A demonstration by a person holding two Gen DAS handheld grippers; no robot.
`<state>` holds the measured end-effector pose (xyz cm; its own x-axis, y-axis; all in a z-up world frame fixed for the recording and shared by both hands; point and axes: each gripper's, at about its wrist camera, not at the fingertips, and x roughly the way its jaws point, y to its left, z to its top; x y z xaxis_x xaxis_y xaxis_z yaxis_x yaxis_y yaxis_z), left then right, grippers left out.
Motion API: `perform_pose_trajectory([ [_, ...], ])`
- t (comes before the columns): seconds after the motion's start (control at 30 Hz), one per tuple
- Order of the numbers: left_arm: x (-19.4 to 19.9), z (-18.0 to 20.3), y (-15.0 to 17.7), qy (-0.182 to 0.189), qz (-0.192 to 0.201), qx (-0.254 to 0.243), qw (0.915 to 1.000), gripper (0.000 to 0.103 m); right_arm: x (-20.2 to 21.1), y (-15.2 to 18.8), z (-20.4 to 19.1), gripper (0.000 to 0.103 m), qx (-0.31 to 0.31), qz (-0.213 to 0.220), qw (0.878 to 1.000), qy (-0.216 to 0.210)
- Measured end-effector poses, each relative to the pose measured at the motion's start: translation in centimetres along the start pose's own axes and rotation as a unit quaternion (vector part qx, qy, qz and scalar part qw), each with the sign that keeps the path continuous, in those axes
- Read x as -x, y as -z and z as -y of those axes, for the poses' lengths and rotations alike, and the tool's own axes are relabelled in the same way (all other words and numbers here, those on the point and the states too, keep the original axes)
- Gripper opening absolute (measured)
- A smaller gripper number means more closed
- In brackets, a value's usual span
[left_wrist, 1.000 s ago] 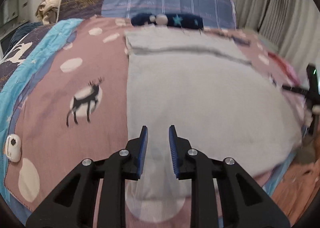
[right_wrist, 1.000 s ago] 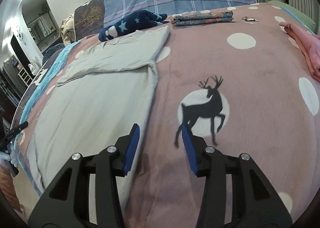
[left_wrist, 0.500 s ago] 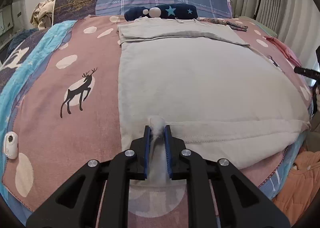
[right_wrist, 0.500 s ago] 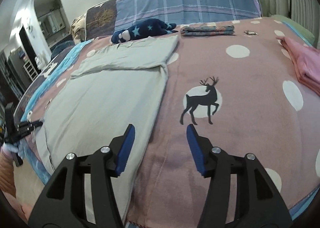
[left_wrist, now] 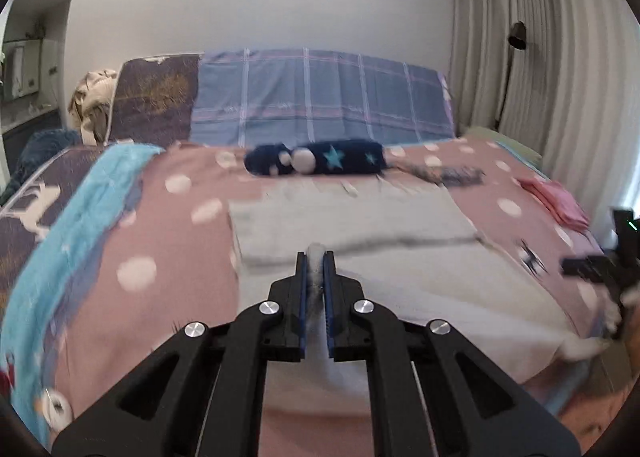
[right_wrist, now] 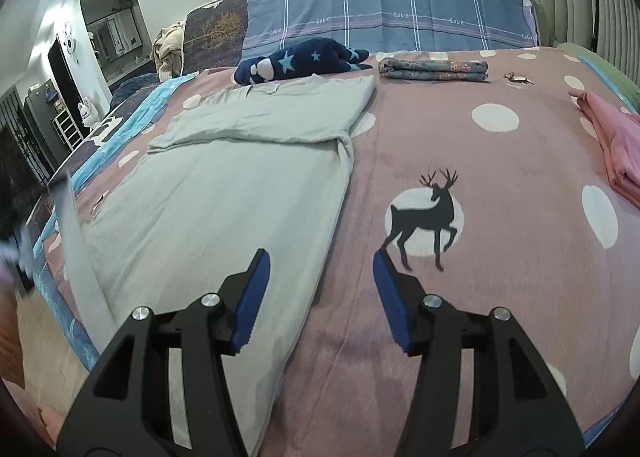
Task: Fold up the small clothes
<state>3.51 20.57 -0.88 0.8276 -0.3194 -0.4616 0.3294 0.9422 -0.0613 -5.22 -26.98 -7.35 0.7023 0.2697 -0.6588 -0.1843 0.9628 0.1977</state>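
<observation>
A pale grey garment (right_wrist: 224,209) lies flat on the pink deer-print blanket (right_wrist: 500,177), its top part folded over near the pillows. My left gripper (left_wrist: 315,257) has a bunch of the garment's near hem (left_wrist: 316,251) between its blue pads; its jaws are closing on it and hold it lifted above the bed. In the right wrist view that lifted edge (right_wrist: 76,257) rises as a blurred strip at far left. My right gripper (right_wrist: 320,259) hovers open over the garment's right edge with nothing between its fingers. It shows at the right rim of the left wrist view (left_wrist: 592,269).
A navy star-print plush item (right_wrist: 300,61) lies by the plaid pillow (right_wrist: 400,5). A folded floral cloth (right_wrist: 434,71) sits behind the garment; a pink garment (right_wrist: 616,145) lies at the bed's right side. Curtains (left_wrist: 540,57) hang to the right.
My left gripper closed on the grey garment's near hem and rose with it, tilting up toward the pillows. My right gripper opened a little wider and shifted slightly.
</observation>
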Motion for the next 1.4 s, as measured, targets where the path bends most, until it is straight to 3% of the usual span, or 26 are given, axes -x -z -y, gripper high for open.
perform_pose_trajectory([
  [0.17, -6.8, -1.2, -0.1, -0.033, -0.062, 0.008, 0.9975, 0.007, 1.3, 0.5, -1.9, 0.057, 0.036, 0.017, 0.996, -0.077],
  [0.3, -9.6, -2.8, 1.9, -0.044, -0.095, 0.038, 0.9938, 0.007, 2.0, 1.4, -1.8, 0.061, 0.047, 0.018, 0.994, -0.093],
  [0.47, -10.2, -3.4, 4.2, -0.035, -0.113, 0.057, 0.9913, 0.007, 1.7, 1.3, -0.4, 0.064, 0.030, 0.006, 0.995, -0.098],
  [0.63, -9.2, -3.6, 5.5, -0.026, -0.117, 0.069, 0.9904, 0.007, -1.7, 1.3, 0.6, 0.063, -0.017, -0.053, 0.992, -0.110],
  [0.8, -8.8, -3.9, 5.7, -0.015, -0.116, 0.081, 0.9898, 0.007, -3.1, 0.6, 1.7, 0.058, -0.107, -0.070, 0.969, -0.211],
  [0.9, -8.2, -3.8, 5.4, -0.009, -0.104, 0.088, 0.9906, 0.007, -3.7, -1.4, 1.6, 0.058, -0.134, -0.062, 0.959, -0.243],
  [0.97, -7.5, -3.7, 5.2, -0.010, -0.094, 0.091, 0.9914, 0.007, -4.0, -2.5, 1.3, 0.034, -0.134, -0.052, 0.962, -0.233],
  [1.0, -6.9, -3.7, 5.2, -0.011, -0.085, 0.092, 0.9920, 0.007, -3.7, -2.9, 0.8, 0.010, -0.121, -0.043, 0.965, -0.228],
  [1.03, -6.5, -3.8, 5.2, -0.012, -0.079, 0.093, 0.9925, 0.007, -3.2, -3.1, 0.3, 0.005, -0.109, -0.033, 0.966, -0.233],
  [1.13, -5.3, -4.1, 5.3, -0.013, -0.061, 0.096, 0.9934, 0.007, 0.2, -2.5, -1.9, 0.004, -0.012, 0.025, 0.965, -0.259],
  [1.17, -5.2, -4.3, 5.5, -0.014, -0.062, 0.098, 0.9932, 0.007, 1.1, -2.1, -2.6, 0.004, 0.032, 0.038, 0.967, -0.251],
  [1.2, -5.4, -4.5, 5.8, -0.016, -0.066, 0.099, 0.9927, 0.007, 1.7, -1.0, -3.5, 0.004, 0.096, 0.039, 0.971, -0.216],
  [1.23, -5.5, -4.7, 6.0, -0.016, -0.070, 0.101, 0.9922, 0.007, 1.5, -0.3, -3.8, 0.005, 0.126, 0.022, 0.974, -0.190],
  [1.3, -6.1, -5.0, 6.8, -0.017, -0.083, 0.109, 0.9904, 0.007, -1.1, 1.6, -3.5, 0.010, 0.139, -0.056, 0.978, -0.148],
  [1.4, -6.8, -5.4, 7.7, -0.019, -0.097, 0.119, 0.9879, 0.007, -3.8, 3.3, -1.7, 0.022, 0.078, -0.119, 0.975, -0.169],
])
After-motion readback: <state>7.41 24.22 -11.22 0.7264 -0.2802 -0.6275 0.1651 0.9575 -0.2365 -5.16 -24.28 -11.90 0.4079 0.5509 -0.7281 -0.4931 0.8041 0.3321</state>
